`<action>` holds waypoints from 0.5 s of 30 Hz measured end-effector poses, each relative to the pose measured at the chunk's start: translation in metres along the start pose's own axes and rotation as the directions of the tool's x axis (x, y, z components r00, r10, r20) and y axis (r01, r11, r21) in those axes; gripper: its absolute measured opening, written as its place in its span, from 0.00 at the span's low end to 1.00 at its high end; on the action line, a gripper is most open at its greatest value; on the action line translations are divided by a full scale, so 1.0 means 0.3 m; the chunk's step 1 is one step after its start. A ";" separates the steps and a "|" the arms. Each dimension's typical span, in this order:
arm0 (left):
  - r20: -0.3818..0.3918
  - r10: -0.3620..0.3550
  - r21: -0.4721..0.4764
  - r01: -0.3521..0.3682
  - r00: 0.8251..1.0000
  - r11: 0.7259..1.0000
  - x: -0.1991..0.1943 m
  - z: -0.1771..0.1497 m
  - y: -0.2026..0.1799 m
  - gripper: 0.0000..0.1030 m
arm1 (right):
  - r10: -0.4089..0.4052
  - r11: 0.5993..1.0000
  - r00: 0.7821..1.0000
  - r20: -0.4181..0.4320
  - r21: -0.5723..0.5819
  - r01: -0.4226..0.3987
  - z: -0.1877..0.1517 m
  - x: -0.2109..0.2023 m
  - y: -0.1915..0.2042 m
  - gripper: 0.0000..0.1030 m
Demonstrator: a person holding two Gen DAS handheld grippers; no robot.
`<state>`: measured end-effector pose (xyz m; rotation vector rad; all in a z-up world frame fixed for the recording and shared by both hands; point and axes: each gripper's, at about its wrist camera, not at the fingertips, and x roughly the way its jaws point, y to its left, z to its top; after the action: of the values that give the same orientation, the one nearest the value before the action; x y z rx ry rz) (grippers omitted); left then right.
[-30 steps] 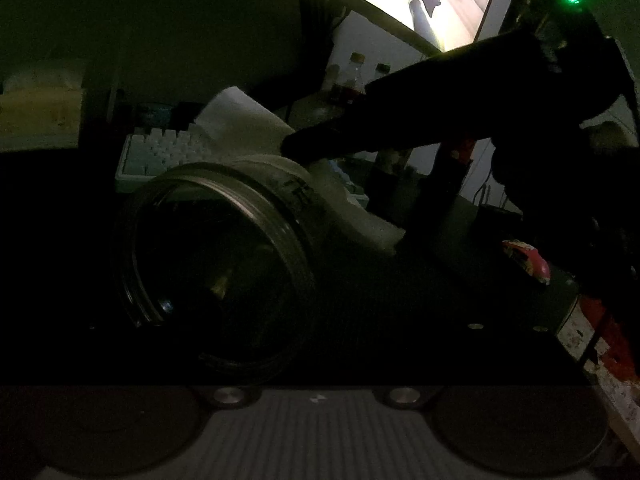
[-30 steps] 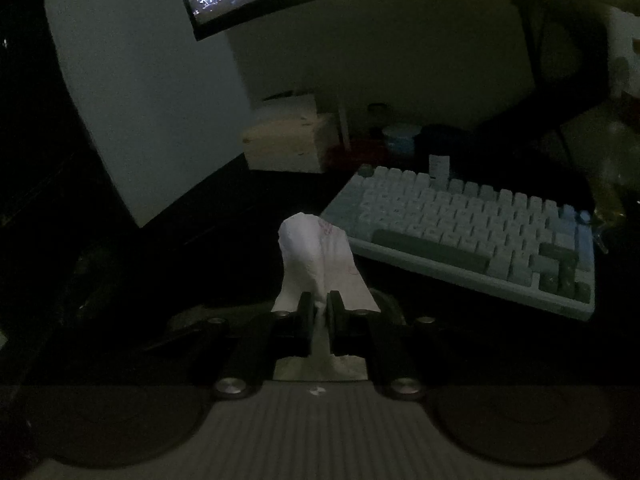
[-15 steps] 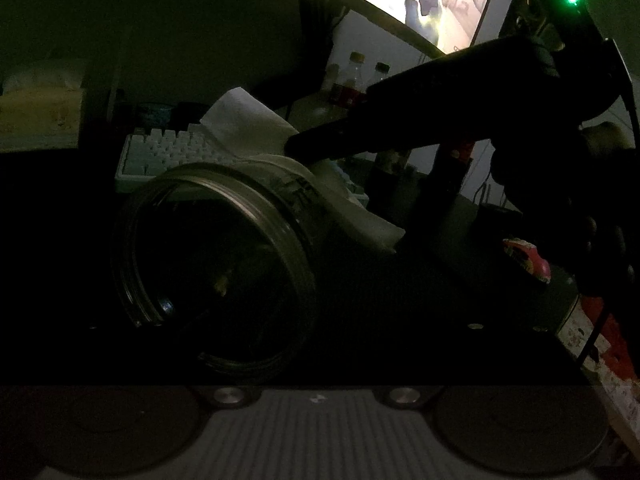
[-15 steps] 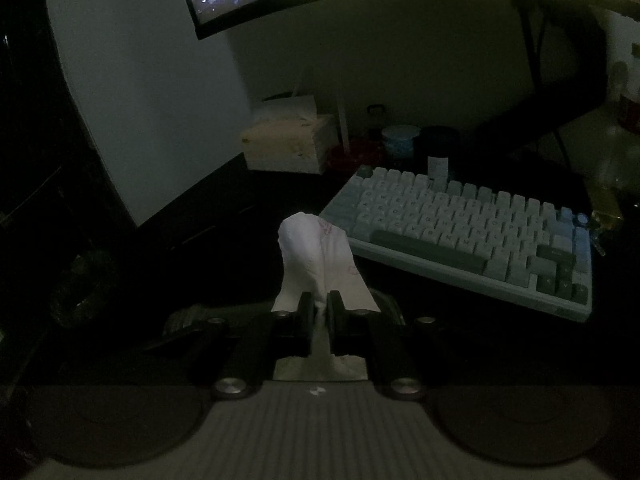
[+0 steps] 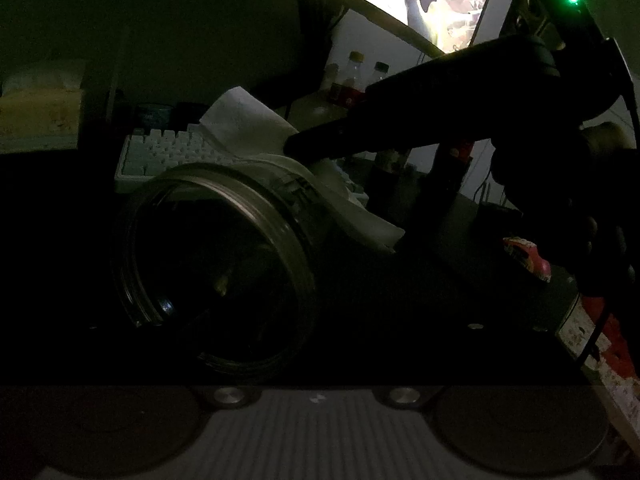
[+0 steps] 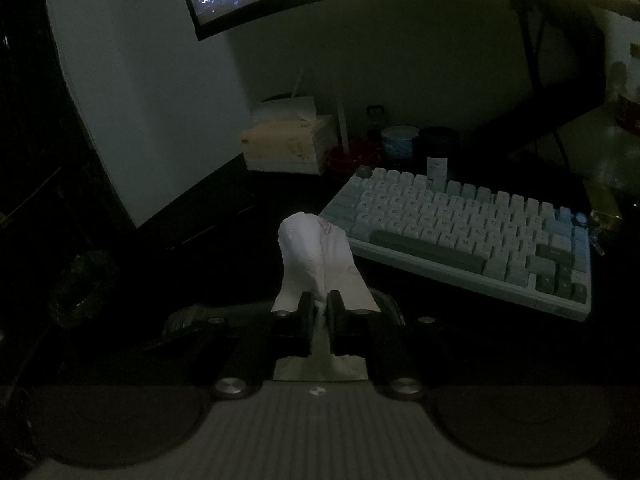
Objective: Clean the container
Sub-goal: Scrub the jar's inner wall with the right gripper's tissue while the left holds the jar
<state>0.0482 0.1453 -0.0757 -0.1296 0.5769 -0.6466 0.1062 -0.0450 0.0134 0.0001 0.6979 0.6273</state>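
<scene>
A white tissue (image 6: 316,256) is pinched in the right tool (image 6: 320,308), ready for wiping the jar (image 5: 216,256); the left tool's state cannot be told.

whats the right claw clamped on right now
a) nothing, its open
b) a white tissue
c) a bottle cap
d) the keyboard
b: in the right wrist view the right claw has its fingers pinched together on a crumpled white tissue, which sticks up past the tips; the keyboard lies apart on the desk behind it.
</scene>
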 end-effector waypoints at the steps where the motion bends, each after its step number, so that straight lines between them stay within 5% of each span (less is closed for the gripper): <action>1: 0.000 -0.001 0.000 0.001 1.000 1.000 -0.001 0.000 0.000 1.00 | 0.000 1.000 1.000 0.000 0.000 0.000 0.000 0.000 -0.001 0.09; 10: -0.001 -0.007 -0.001 0.007 1.000 1.000 0.000 0.000 0.003 1.00 | -0.002 1.000 1.000 -0.001 0.009 0.002 0.000 -0.002 0.004 0.09; 15: -0.002 -0.005 0.003 0.005 1.000 1.000 -0.002 0.002 0.005 1.00 | 0.070 0.997 0.997 -0.015 -0.025 -0.070 -0.004 -0.010 0.068 0.09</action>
<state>0.0489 0.1467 -0.0753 -0.1276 0.5780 -0.6523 0.0927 -0.0303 0.0186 -0.0031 0.7064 0.7040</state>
